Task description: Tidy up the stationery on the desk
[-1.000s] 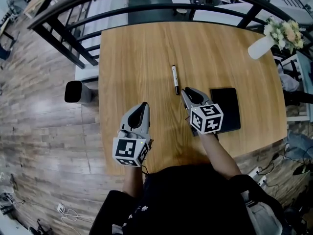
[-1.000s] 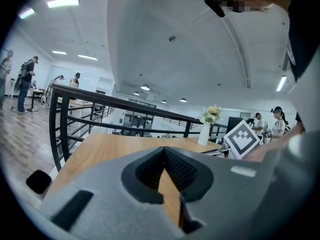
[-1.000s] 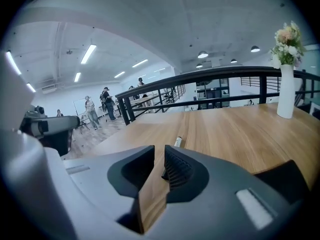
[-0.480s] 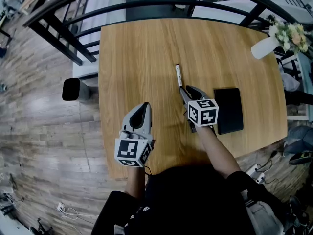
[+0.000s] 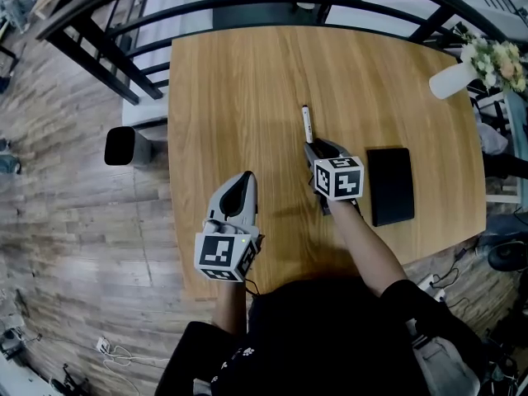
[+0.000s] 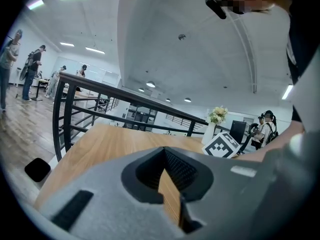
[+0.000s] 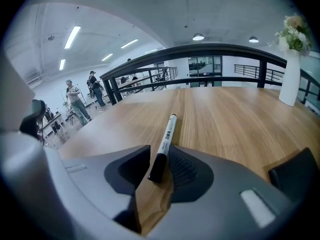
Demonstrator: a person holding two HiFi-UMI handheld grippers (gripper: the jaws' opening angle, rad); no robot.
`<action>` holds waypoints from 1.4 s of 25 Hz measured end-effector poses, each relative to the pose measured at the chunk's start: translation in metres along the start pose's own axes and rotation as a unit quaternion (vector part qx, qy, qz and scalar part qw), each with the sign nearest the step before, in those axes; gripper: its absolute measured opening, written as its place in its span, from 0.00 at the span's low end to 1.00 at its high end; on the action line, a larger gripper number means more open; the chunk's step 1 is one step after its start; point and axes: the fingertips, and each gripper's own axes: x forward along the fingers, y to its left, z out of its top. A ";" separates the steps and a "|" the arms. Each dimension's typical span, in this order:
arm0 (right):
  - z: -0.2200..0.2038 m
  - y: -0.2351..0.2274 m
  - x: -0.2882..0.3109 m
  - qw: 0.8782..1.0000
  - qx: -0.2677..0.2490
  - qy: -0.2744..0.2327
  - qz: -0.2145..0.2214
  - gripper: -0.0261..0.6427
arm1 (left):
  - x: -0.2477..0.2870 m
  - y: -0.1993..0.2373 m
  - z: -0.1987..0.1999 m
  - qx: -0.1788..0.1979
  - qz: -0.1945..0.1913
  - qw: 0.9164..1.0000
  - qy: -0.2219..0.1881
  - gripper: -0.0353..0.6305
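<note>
A white marker with a black cap (image 5: 307, 124) lies on the wooden desk (image 5: 239, 89). My right gripper (image 5: 317, 146) points down at the marker's near end. In the right gripper view the black cap (image 7: 158, 166) lies between the jaws of the right gripper (image 7: 159, 156). These jaws have just been opening and stand apart, not pressing on the cap. A black notebook (image 5: 389, 186) lies flat just right of that gripper. My left gripper (image 5: 241, 180) hovers over the desk's near left part, shut and holding nothing (image 6: 165, 154).
A white vase of flowers (image 5: 454, 79) stands at the desk's far right corner, also seen as the vase (image 7: 290, 81). A black railing (image 5: 272, 11) runs behind the desk. A small black object (image 5: 121, 149) sits on the wooden floor to the left. People stand in the background.
My right gripper has sunk and moved forward to the marker's near end, so the cap is now between its jaws. The left gripper has barely moved.
</note>
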 end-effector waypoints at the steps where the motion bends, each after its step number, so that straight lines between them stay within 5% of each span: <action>1: -0.001 -0.001 0.002 1.000 0.000 0.003 -0.002 0.22 | 0.000 0.001 0.000 0.000 0.000 1.000 0.000 0.04; 9: -0.006 -0.003 0.015 0.998 -0.029 0.040 -0.028 0.22 | 0.002 0.004 -0.003 -0.001 0.001 1.000 0.005 0.04; 35: 0.002 -0.002 -0.016 0.999 -0.043 -0.002 -0.016 0.16 | -0.011 0.002 0.004 0.016 0.027 0.999 0.010 0.04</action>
